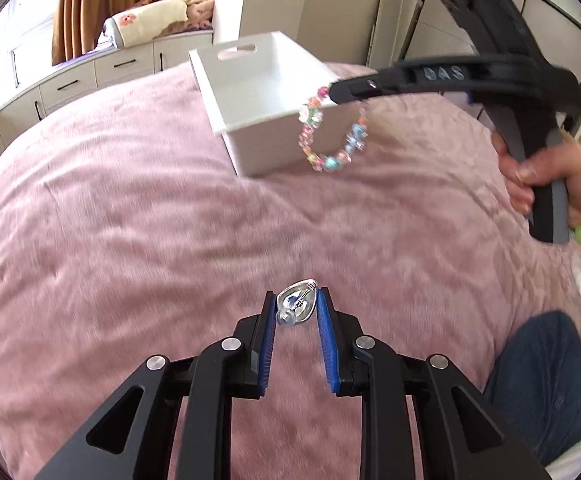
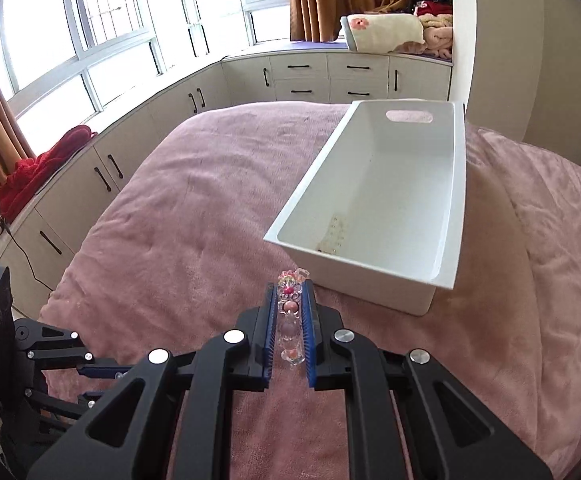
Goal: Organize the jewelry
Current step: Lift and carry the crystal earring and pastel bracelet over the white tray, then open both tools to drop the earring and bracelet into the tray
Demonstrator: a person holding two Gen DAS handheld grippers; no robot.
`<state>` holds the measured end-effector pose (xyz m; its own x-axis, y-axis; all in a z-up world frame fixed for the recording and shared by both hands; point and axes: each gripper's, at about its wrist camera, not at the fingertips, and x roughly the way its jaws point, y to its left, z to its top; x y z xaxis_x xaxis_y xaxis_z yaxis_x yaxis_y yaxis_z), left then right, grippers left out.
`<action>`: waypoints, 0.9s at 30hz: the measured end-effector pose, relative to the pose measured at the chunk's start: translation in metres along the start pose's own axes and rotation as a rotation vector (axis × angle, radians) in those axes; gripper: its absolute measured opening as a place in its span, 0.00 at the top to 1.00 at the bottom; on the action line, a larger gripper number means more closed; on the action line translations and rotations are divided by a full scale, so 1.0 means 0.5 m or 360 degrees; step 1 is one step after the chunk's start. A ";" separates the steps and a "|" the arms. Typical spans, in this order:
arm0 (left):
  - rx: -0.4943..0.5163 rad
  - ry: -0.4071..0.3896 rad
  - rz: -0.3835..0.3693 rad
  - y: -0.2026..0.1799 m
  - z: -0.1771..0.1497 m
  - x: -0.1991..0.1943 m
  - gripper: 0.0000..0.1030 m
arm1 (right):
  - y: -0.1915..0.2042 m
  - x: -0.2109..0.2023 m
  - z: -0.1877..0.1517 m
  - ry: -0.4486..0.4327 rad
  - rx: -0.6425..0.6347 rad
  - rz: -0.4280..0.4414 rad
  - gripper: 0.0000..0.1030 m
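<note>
My left gripper (image 1: 296, 300) is shut on a small silver and clear pendant (image 1: 296, 305), held above the pink blanket. My right gripper (image 2: 290, 292) is shut on a colourful beaded bracelet (image 2: 289, 320). In the left wrist view the right gripper (image 1: 336, 92) is in the air by the near corner of the white bin (image 1: 250, 92), and the bracelet (image 1: 330, 136) hangs from it in a loop. In the right wrist view the white bin (image 2: 446, 216) lies just ahead and to the right, open, with a small pale item on its floor.
The pink blanket (image 1: 130, 220) covers the bed under both grippers. White cabinets (image 2: 170, 128) with black handles run along the windows. A red blanket (image 2: 38, 172) and folded bedding (image 2: 386, 32) lie on the window seat. A person's knee in jeans (image 1: 542, 380) is at the right.
</note>
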<state>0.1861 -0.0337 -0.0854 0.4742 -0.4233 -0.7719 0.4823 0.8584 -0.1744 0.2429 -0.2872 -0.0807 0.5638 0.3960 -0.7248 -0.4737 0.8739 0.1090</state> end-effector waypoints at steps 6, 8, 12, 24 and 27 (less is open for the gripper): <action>0.0025 -0.0095 0.0034 0.010 0.129 -0.001 0.76 | -0.010 -0.036 0.062 -0.0103 -0.0015 -0.0026 0.88; 0.0004 -0.0123 0.0021 0.016 0.168 0.000 0.76 | -0.016 -0.046 0.085 -0.0137 -0.0027 -0.0043 0.88; -0.0029 -0.0154 0.0023 0.029 0.245 0.014 0.76 | -0.029 -0.059 0.134 -0.0188 -0.0055 -0.0079 0.88; -0.0085 -0.0029 0.0072 0.060 0.412 0.178 0.76 | -0.112 -0.001 0.223 -0.0169 -0.0002 -0.0143 0.88; -0.0081 0.0013 0.0100 0.061 0.432 0.222 0.76 | -0.141 0.027 0.229 -0.0143 0.0039 -0.0145 0.88</action>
<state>0.4124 -0.1169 -0.0445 0.4964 -0.3659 -0.7872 0.4136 0.8970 -0.1561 0.3616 -0.3109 -0.0202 0.6627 0.3374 -0.6686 -0.4019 0.9136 0.0627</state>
